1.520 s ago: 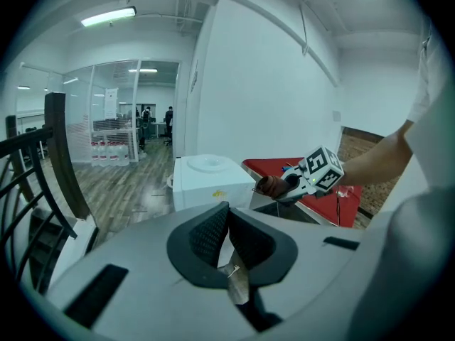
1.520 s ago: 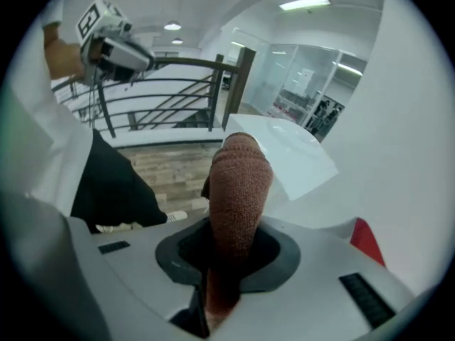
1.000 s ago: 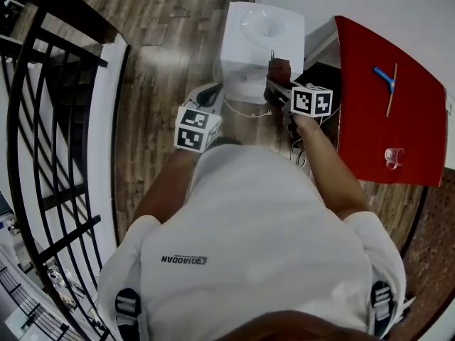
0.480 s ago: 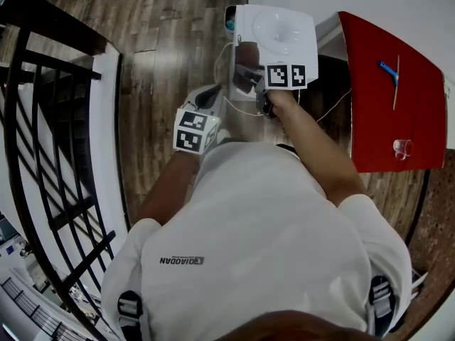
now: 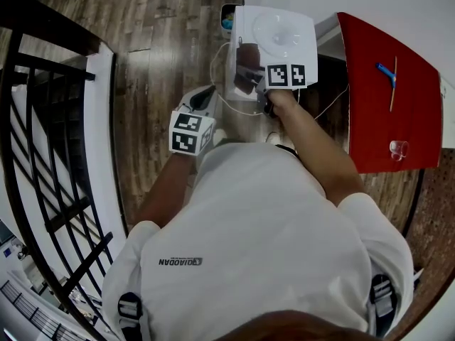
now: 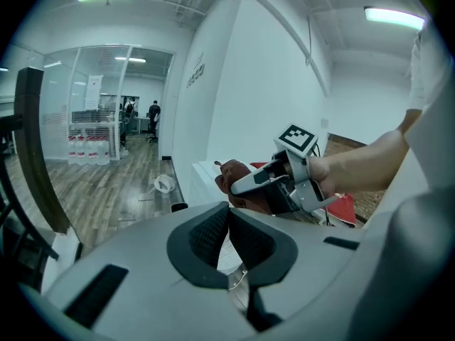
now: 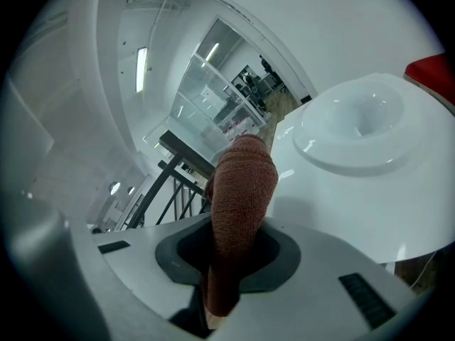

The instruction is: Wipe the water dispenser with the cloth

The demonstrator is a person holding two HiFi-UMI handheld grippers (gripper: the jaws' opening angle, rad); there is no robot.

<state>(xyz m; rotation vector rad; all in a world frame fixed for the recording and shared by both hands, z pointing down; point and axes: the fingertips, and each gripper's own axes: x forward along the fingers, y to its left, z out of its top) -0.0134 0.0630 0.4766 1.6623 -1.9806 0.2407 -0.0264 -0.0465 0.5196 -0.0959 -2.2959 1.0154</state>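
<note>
The right gripper (image 7: 231,253) has its jaws clamped on a rust-brown terry cloth (image 7: 243,180), whose folded end sticks out past the jaws; the cloth sits at the near left edge of the white box-shaped water dispenser (image 5: 279,35), whose dished top lies just to its right; whether cloth and dispenser touch cannot be told; the left gripper (image 6: 228,234) hangs near and to the left over the wooden floor (image 5: 153,55), its dark pads pressed together on nothing; a red table (image 5: 384,98) stands to the right of the dispenser.
</note>
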